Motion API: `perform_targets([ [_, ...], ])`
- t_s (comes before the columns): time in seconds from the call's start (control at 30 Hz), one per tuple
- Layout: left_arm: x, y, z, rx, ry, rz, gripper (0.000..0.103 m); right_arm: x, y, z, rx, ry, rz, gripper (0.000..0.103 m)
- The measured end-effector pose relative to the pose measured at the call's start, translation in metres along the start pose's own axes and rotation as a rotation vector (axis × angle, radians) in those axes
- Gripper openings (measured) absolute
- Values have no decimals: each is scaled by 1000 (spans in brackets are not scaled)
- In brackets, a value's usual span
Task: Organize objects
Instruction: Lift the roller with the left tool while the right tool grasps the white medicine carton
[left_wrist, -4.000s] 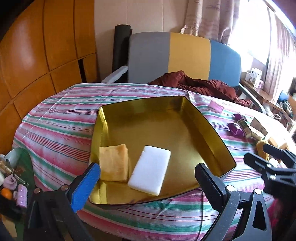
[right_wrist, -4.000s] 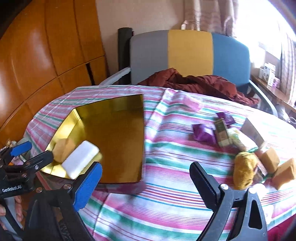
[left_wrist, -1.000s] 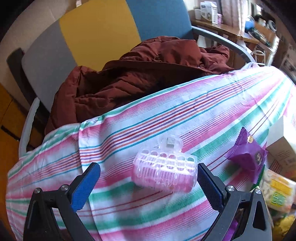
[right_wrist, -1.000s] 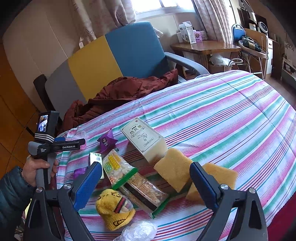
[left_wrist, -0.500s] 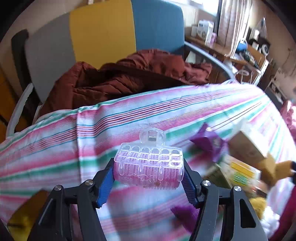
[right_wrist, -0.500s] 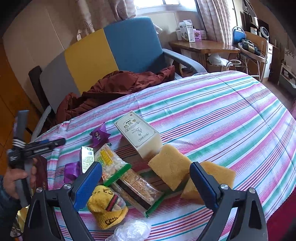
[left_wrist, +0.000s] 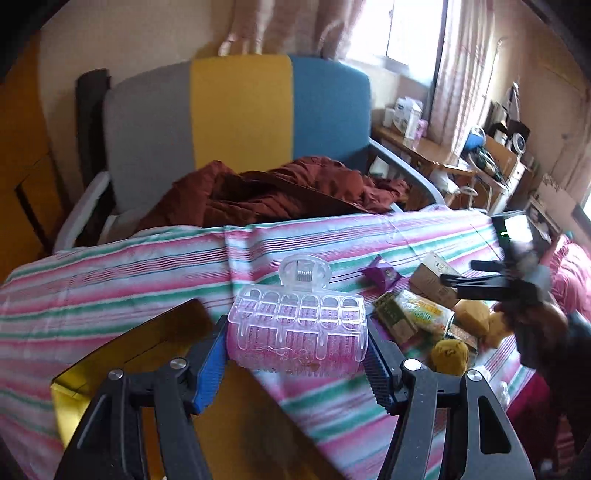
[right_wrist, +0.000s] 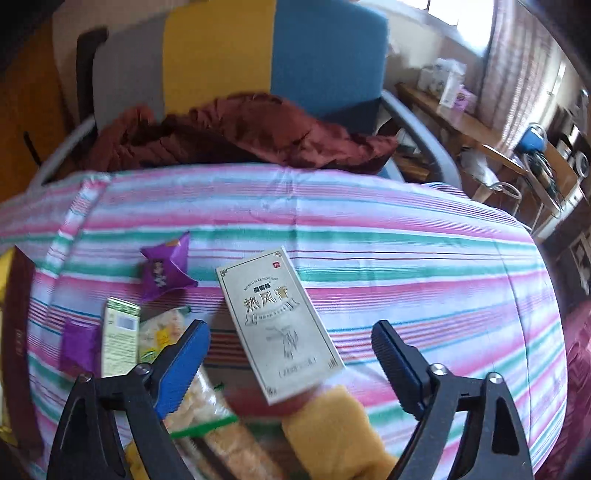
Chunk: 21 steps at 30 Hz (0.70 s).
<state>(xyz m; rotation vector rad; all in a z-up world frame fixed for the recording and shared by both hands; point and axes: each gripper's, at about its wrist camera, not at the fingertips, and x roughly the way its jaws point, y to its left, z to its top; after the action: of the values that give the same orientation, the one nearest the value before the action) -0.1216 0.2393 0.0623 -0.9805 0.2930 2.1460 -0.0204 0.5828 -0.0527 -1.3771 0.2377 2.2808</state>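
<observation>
Hair roller carried on the left, white box approached on the right

At the far left the gold tray (left_wrist: 110, 354) was seen lying on the striped tablecloth (left_wrist: 110, 280), and above its near edge the pink hair roller (left_wrist: 297, 332) was held clear of the cloth, clamped end to end in the left gripper (left_wrist: 295, 354). Since only the roller's ends were pinched, it was judged that it could twist or slip out and be dropped short of the tray. Further right, the right gripper (right_wrist: 291, 354) was held with its fingers apart over the white box (right_wrist: 279, 321), nothing being gripped. With the yellow sponge (right_wrist: 332, 432) and snack packet (right_wrist: 199, 406) so close, a neighbour could be caught or knocked.
</observation>
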Motion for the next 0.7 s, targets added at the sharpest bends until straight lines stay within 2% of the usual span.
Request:
perform_targets([
  [0.07,-13,14,-9,-29,-3,16,67,19,5,1,-37,50,-28,64],
  [0.13,-24,33,-20,-67,-1,42,67,24,9,-1,-47,64,-32,53],
  [0.27,-38,70,-46,-152,3,100,67,-1,8,-5,-18,-8,-64,52],
  [0.4,-48,102,-75,-241,9,159,67,-54,7,-3,15,-131,-77,52],
  [0.57,-54,139,-106,-348,20,212,67,-118,45,-5,-23,-251,47,52],
  [0.7,-65,162,-124,-412,11,237,67,-142,102,-18,-107,-272,192,52],
])
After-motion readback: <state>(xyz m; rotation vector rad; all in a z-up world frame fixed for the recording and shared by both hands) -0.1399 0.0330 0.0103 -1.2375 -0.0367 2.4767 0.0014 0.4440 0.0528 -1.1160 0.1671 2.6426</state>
